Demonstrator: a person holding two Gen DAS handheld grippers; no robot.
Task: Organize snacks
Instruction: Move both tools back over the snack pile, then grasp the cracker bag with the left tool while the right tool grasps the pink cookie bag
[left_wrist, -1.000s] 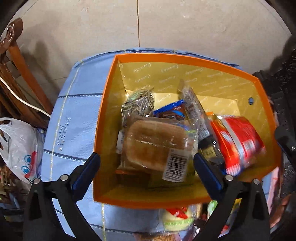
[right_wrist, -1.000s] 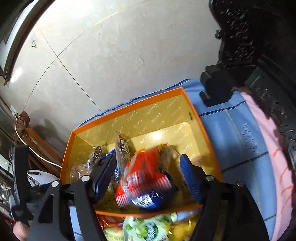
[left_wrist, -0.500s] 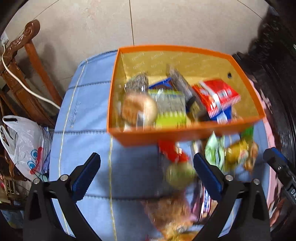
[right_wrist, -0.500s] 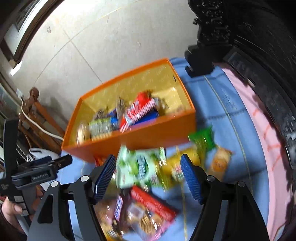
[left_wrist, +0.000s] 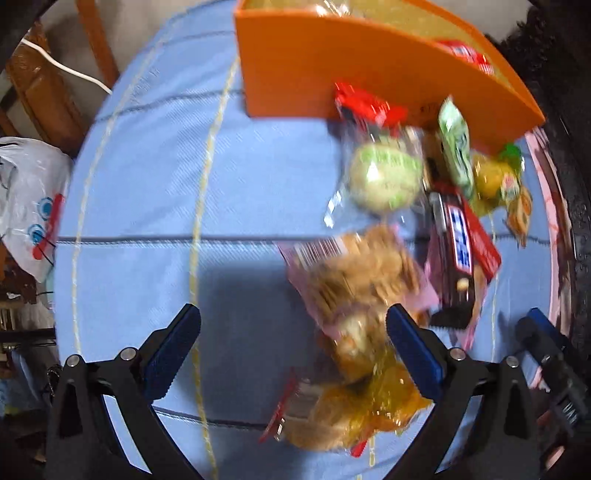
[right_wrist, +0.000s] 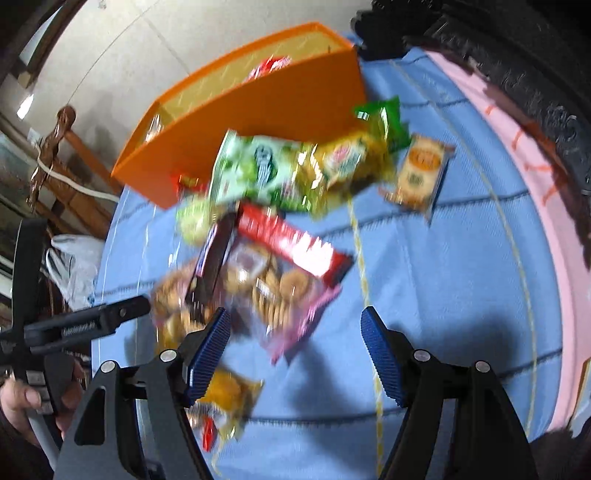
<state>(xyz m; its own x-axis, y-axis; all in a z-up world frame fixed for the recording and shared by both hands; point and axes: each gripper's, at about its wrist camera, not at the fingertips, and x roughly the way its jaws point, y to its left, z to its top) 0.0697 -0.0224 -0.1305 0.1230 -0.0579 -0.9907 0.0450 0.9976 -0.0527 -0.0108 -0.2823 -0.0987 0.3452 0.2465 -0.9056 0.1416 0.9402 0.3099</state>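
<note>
Snacks (right_wrist: 280, 258) loose on cloth; both grippers' jaws wide, empty.

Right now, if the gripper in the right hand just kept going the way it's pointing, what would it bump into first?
Probably the bare blue cloth. The right gripper stands open and empty, and the pink cookie bag lies just left of its line, near one finger. Blur makes depth uncertain.

A blue cloth (left_wrist: 155, 192) with thin dark and yellow lines covers the tabletop, and a pink cloth (right_wrist: 517, 155) shows beneath it along the right edge. Beyond the far edge lies a pale tiled floor (right_wrist: 155, 48). Off the left edge stand a carved wooden chair (right_wrist: 55, 147) draped with a white cable (left_wrist: 66, 70) and a white plastic bag (left_wrist: 29, 199). Dark carved furniture (right_wrist: 517, 48) lines the right edge.
</note>
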